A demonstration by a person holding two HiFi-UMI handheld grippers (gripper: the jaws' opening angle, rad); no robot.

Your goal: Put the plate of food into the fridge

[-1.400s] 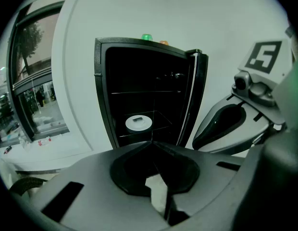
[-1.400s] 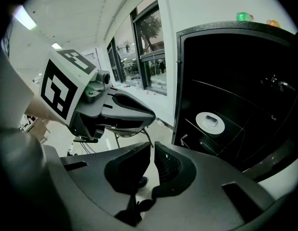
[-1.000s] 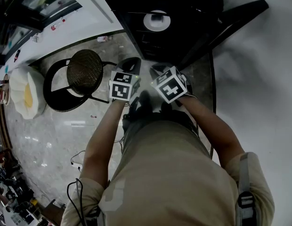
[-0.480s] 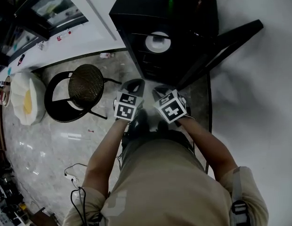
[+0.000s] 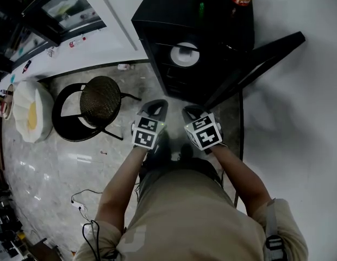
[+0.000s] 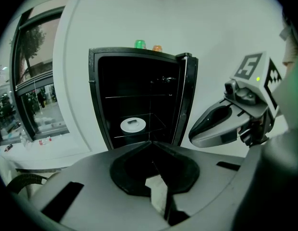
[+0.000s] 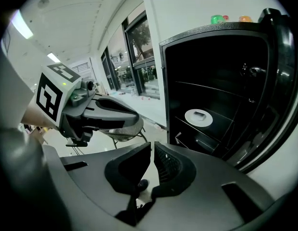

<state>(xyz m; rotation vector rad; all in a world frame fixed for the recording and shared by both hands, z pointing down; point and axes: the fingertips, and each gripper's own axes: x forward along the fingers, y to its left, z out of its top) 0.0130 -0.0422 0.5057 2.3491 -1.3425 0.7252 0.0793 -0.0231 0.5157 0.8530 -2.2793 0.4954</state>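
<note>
The plate (image 5: 185, 55) sat on a shelf inside the fridge (image 5: 157, 31), whose door (image 5: 255, 58) stood wide open. Judging by that, the placing looked done and only the door was left to shut. Both claws hung low near the person's body, well apart from the fridge. The left claw (image 6: 150, 143) had its jaws pressed together on nothing. The right claw (image 7: 152, 148) was likewise closed and empty, probably a stance giving the door room to swing.

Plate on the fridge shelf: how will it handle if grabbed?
The plate looks rigid and shallow, so probably only a thin rim to pinch. On the smooth shelf it may slide when nudged. Its food could shift if tilted.
</note>
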